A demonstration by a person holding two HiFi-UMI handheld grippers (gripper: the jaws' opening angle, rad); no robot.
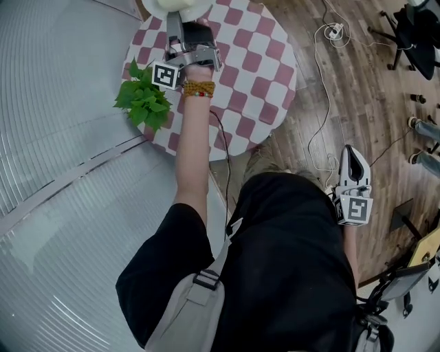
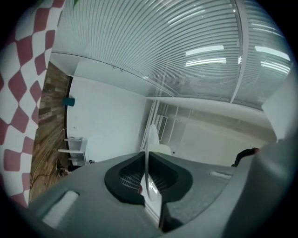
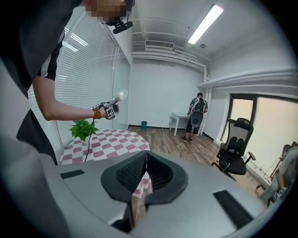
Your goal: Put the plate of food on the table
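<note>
My left claw point(image 1: 181, 22) is clenched on the rim of the white plate point(image 1: 172, 5); the plate sits at the top edge of the head view, over the far side of the round desk point(image 1: 265, 75) — up in the air, not touching the checked cloth point(image 1: 240, 41). In the left gripper view the jaws pinch the thin rim edge-on; whatever food is on the plate I cannot make out. A leafy plant point(image 1: 143, 102) stands at the desk's left edge, just beside my left wrist. My right claw point(image 3: 145, 157) hangs by my side over the wooden floor point(image 1: 344, 89), well apart from the desk; its jaws are pressed together with nothing between them.
</note>
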